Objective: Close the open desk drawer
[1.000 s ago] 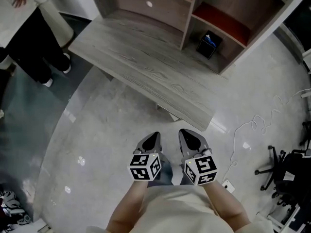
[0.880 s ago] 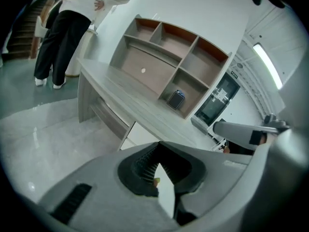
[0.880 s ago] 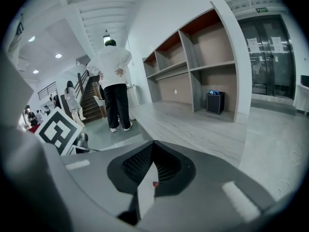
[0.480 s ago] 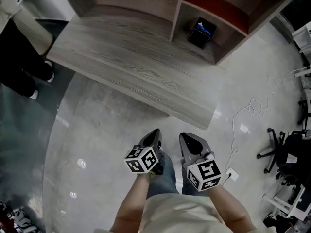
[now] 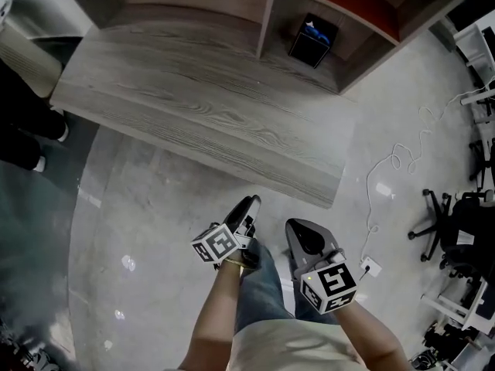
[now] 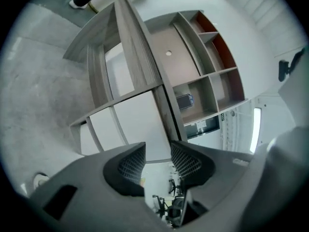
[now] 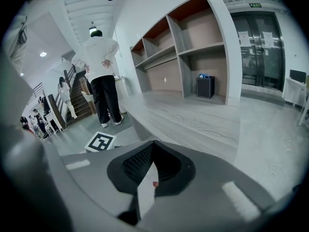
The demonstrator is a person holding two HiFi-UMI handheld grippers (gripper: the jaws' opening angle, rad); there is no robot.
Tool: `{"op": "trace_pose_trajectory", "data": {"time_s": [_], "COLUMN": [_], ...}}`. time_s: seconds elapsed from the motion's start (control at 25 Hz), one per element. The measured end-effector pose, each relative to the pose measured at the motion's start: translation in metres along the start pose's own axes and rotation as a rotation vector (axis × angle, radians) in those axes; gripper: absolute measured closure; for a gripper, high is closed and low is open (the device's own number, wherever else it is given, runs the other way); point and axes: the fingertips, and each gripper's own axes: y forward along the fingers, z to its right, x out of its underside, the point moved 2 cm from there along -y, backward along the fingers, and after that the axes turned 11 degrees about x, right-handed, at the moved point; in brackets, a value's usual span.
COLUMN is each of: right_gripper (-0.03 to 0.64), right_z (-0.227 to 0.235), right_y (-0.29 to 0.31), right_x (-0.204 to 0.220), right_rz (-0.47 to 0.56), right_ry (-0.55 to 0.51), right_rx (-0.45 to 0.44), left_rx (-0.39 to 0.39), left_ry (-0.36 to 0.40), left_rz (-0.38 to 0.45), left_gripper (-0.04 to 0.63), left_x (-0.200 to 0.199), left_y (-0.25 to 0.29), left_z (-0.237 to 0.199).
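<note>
- Can't actually spot the open drawer from the head view, with nothing poking out past the near edge of the desk [image 5: 201, 107]. Guessing somewhere under the top, among the white panels [image 6: 137, 122] seen in the left gripper view, but can't say which of them to call open.
- Got the left gripper [image 5: 249, 205] low and rolled over, aimed in under the top. Probably lining up on a drawer front for a push. Just been opening the jaws, now parted a little with nothing between them.
- Got the right gripper [image 5: 294, 226] just beside it, clenched on nothing, pointing across the top toward the shelves [image 5: 264, 14]. Looks parked rather than working.
- Not touching the desk with either one yet. Only bare floor [image 5: 155, 199] between the jaws and the near edge, so plenty of room to go straight in. Nearest bit of desk: the right-hand front corner, worth not clipping.
- Worth watching the sides: a cable [image 5: 390, 168] and a socket [image 5: 370, 267] on the floor to the right, an office chair [image 5: 456, 226] beyond, and a bystander [image 5: 15, 107] off the desk's left end.
- Black box [image 5: 313, 41] tucked in a shelf cubby at the back, well apart from all this.
</note>
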Motion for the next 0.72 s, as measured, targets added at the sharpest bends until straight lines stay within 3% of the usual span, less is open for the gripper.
{"op": "trace_pose_trajectory", "data": {"time_s": [0.32,0.4,0.52,0.72], "right_gripper": [0.611,0.611,0.611,0.612], "right_z": [0.002,0.003,0.003,0.001], "right_y": [0.009,0.011,0.014,0.016], "right_x": [0.012,0.018,0.026,0.038], "right_rz": [-0.019,-0.03,-0.045,-0.069], "right_ry": [0.016,0.021,0.021,0.011], "right_rx": [0.013,0.017,0.024,0.021], "left_rx": [0.167,0.172,0.235,0.367], "left_ry": [-0.126,-0.154,-0.266,-0.312], "left_rz": [-0.014,-0.013,0.043,0.103], "left_gripper": [0.295,0.272,0.237,0.154], "left_x": [-0.001,-0.002,-0.008,-0.021], "left_y": [0.032,0.037,0.049,0.065], "left_z": [-0.025,-0.032,-0.032,-0.028]}}
